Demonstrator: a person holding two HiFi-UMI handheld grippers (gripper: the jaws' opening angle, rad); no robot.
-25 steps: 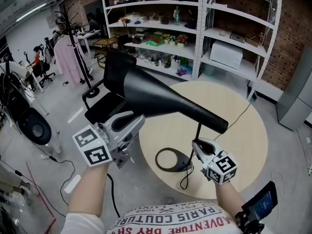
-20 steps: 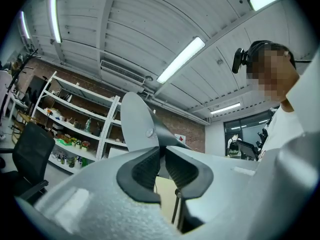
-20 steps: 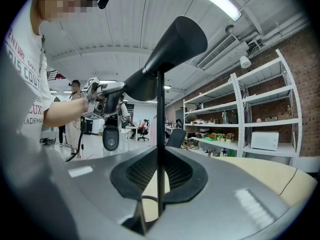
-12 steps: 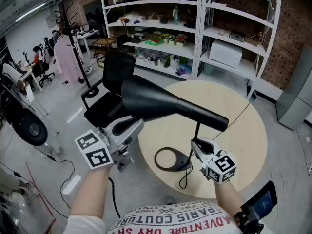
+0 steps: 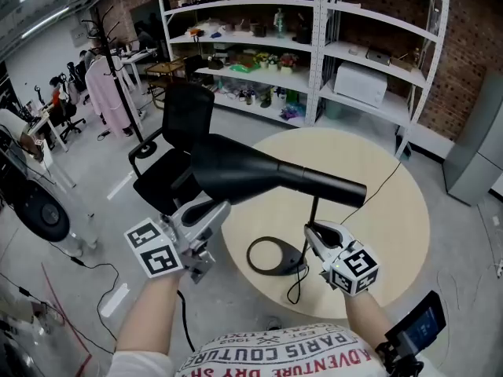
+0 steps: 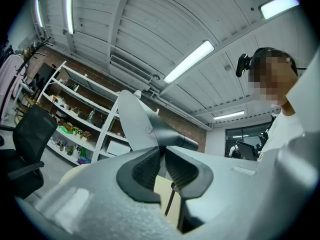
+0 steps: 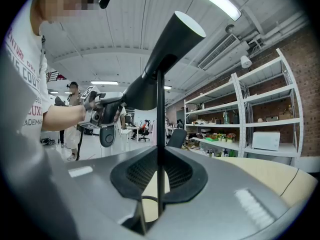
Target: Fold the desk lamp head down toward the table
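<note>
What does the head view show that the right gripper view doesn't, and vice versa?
Head view only: the right gripper's black-and-white marker cube and a dark screen at lower right.
Right gripper view only: its jaws shut on the thin black lamp stem, and the pale open mouth of the black cone-shaped lamp head.
Both: that lamp head, the left gripper gripping its wide end, the round beige table, white shelving.

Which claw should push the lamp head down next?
Left. The left claw grips the head at its wide rim and can lever it down. The right claw is clamped on the stem, bracing it.
</note>
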